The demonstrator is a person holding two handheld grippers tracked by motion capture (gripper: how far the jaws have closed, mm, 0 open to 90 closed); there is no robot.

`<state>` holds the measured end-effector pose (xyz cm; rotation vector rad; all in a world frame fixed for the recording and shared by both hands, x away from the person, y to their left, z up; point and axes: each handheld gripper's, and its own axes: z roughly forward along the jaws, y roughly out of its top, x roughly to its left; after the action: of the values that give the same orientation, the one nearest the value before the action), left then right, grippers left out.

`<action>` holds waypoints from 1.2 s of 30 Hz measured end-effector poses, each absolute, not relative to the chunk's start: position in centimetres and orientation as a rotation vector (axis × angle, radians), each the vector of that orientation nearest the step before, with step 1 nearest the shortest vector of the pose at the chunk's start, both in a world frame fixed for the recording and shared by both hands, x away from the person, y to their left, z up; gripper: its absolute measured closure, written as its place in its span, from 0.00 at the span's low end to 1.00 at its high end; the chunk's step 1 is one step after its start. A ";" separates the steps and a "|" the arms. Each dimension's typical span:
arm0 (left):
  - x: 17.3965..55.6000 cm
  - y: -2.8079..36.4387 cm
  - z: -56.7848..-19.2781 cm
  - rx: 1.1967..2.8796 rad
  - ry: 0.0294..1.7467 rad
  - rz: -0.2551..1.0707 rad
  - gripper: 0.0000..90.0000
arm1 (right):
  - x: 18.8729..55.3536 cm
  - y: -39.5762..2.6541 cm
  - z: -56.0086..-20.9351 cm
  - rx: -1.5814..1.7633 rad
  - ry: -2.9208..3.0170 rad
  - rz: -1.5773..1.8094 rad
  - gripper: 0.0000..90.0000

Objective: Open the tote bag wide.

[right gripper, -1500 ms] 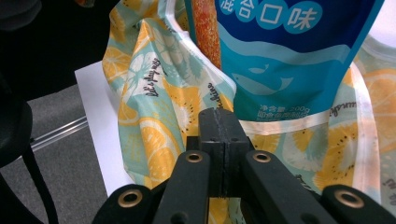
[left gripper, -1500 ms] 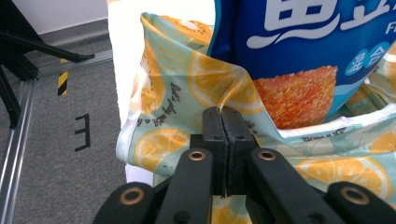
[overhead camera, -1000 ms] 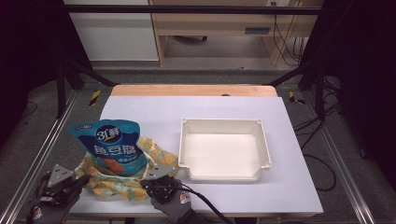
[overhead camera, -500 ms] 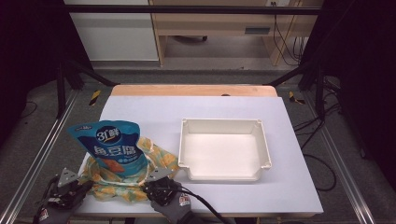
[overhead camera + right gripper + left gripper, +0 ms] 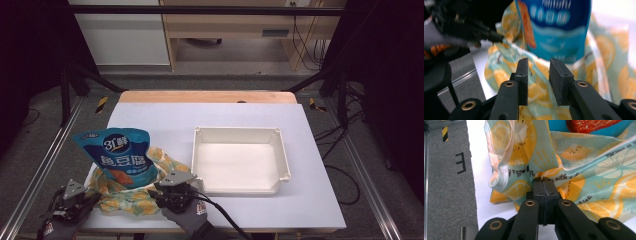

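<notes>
- The left hand-held gripper (image 5: 92,200) sits at the lower left of the high view, its gloved hand (image 5: 60,227) at the bottom edge. Its jaws are pressed tight together, pinching the edge of the lemon-print bag (image 5: 584,182).
- The right hand-held gripper (image 5: 537,68) is at the bottom centre of the high view, held in a gloved hand (image 5: 187,217). Its jaws have just been opening; a gap now shows between them, with the cloth behind and nothing gripped.
- The blue snack pouch (image 5: 122,157) stands upright in the lemon-print bag at the lower left of the table (image 5: 310,200).
- The white tray (image 5: 240,185) lies right of the bag.
- Compared with a second ago, the pouch, bag and tray lie as before.
</notes>
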<state>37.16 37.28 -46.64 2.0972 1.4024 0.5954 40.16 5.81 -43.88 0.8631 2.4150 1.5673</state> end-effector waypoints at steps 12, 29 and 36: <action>37.2 37.8 -46.7 2.039 1.401 0.589 0.98 | 41.2 7.5 -48.2 0.996 2.454 1.348 1.00; 34.9 37.5 -40.3 1.789 1.203 0.750 0.89 | 41.4 7.7 -49.0 0.991 2.480 1.297 1.00; 37.6 33.6 -42.4 2.002 1.170 0.679 0.99 | 41.4 7.7 -49.0 0.995 2.480 1.298 1.00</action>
<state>37.56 33.60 -42.35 2.0024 1.1696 0.6793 41.37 7.69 -49.02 0.9955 2.4803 1.2975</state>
